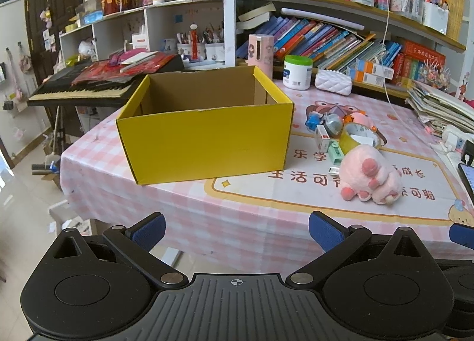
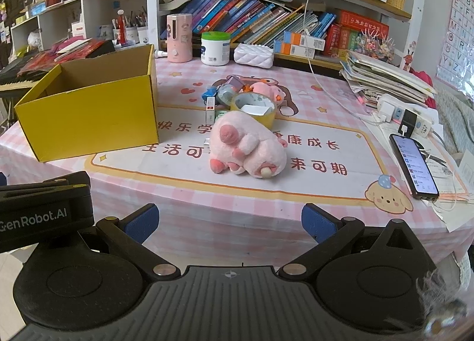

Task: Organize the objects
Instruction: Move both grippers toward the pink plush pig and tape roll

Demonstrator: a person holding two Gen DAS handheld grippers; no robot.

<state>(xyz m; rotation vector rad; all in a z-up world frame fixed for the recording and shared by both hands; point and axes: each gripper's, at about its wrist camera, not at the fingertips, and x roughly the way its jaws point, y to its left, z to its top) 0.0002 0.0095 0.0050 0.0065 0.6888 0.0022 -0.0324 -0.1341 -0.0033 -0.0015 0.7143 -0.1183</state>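
Note:
An empty yellow cardboard box [image 1: 204, 136] [image 2: 89, 115] stands open on the pink checked table. To its right lies a pink plush paw [image 1: 368, 178] [image 2: 247, 148]. Behind the paw sits a tape roll [image 1: 360, 136] [image 2: 254, 106] among several small toys [image 1: 326, 124] [image 2: 225, 93]. My left gripper [image 1: 237, 232] is open, held off the table's near edge, facing the box. My right gripper [image 2: 229, 224] is open too, aimed at the plush paw from the near edge. Neither holds anything. The left gripper's body [image 2: 44, 210] shows at the left of the right wrist view.
A phone [image 2: 413, 166] lies at the table's right edge beside a power strip [image 2: 408, 117] and a paper stack [image 2: 385, 77]. A jar [image 2: 215, 48], pink dispenser [image 2: 179, 38] and white pouch [image 2: 253, 56] stand at the back. Bookshelves rise behind; a keyboard [image 1: 80, 93] sits left.

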